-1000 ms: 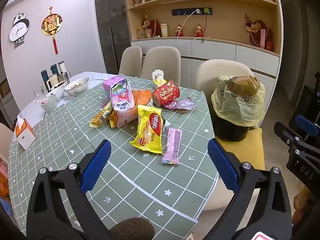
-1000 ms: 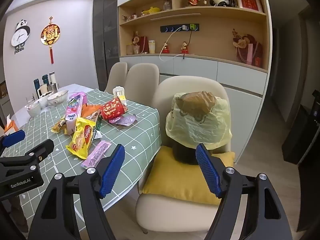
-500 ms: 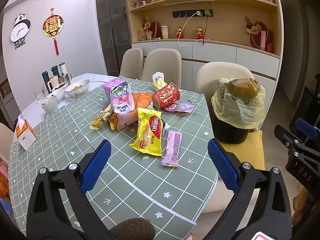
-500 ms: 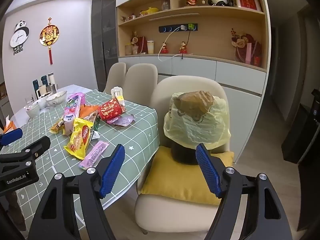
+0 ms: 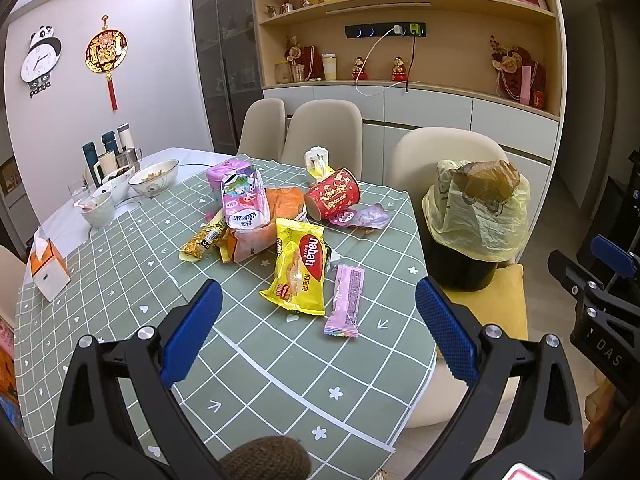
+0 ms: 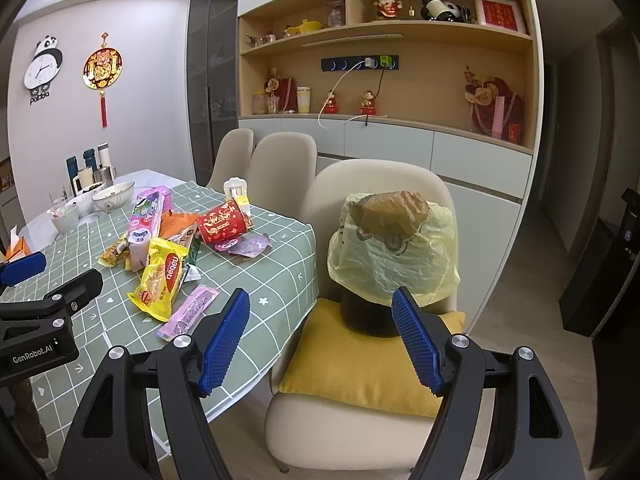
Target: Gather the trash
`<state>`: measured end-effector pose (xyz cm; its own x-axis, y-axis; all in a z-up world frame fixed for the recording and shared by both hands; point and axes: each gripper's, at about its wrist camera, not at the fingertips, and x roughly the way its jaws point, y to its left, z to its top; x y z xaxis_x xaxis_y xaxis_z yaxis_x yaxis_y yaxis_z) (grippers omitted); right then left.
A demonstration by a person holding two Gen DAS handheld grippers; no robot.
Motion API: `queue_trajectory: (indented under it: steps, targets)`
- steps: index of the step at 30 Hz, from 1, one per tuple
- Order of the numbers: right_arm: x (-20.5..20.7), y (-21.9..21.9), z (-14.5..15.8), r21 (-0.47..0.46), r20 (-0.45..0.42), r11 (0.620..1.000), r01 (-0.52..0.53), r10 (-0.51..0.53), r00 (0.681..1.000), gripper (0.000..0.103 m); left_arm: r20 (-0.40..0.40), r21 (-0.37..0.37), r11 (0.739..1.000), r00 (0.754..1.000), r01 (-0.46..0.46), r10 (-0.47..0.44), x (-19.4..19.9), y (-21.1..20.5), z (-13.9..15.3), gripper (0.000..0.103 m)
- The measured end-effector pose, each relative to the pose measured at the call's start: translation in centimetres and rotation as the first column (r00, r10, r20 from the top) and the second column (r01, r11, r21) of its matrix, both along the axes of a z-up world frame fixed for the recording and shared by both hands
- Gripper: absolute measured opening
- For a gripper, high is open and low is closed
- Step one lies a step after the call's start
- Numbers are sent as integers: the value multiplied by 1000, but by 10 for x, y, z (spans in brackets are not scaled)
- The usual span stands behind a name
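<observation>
**Wrappers on the table, both grippers empty**

The left gripper (image 5: 318, 334) hangs above the table (image 5: 120, 280) with its jaws spread wide, holding nothing. Ahead of it lies a pile of trash: a yellow wafer packet (image 5: 298, 272), a pink wrapper (image 5: 346, 300) just beside it, and a red paper cup (image 5: 334, 196) on its side. The right gripper (image 6: 320, 338) is likewise wide and empty, facing a black bin (image 6: 368, 316) lined with a yellow bag (image 6: 394, 256), which stands on a chair cushion (image 6: 360, 368) beside the table.
</observation>
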<state>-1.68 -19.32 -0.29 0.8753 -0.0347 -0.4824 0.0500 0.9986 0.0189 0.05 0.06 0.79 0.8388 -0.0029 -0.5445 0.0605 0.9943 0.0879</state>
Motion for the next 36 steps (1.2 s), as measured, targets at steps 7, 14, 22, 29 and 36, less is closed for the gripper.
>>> queue_trajectory:
  steps: [7,14,22,29,36]
  targets:
    - [3,3,0,-5,0,1000,-3,3,1000,70,3,-4,1000,1000,-3,3,0,2,0,93]
    - [3,3,0,-6,2,1000,-3,3,1000,70,3,-9,1000,1000,-4,4,1,4,-1,93]
    - [3,3,-1,-3,3,1000,3,-3,1000,70,4,-9,1000,1000,2,-2,1,4,-2,93]
    - [1,2,-1,-3,6,1000,4,-4,1000,70,4,-9,1000,1000,3,-3,2,3,-2,93]
    - [-1,0,0,-5,11,1000,7,-7,1000,70,5,-10,1000,1000,4,-3,1,3,-2,93]
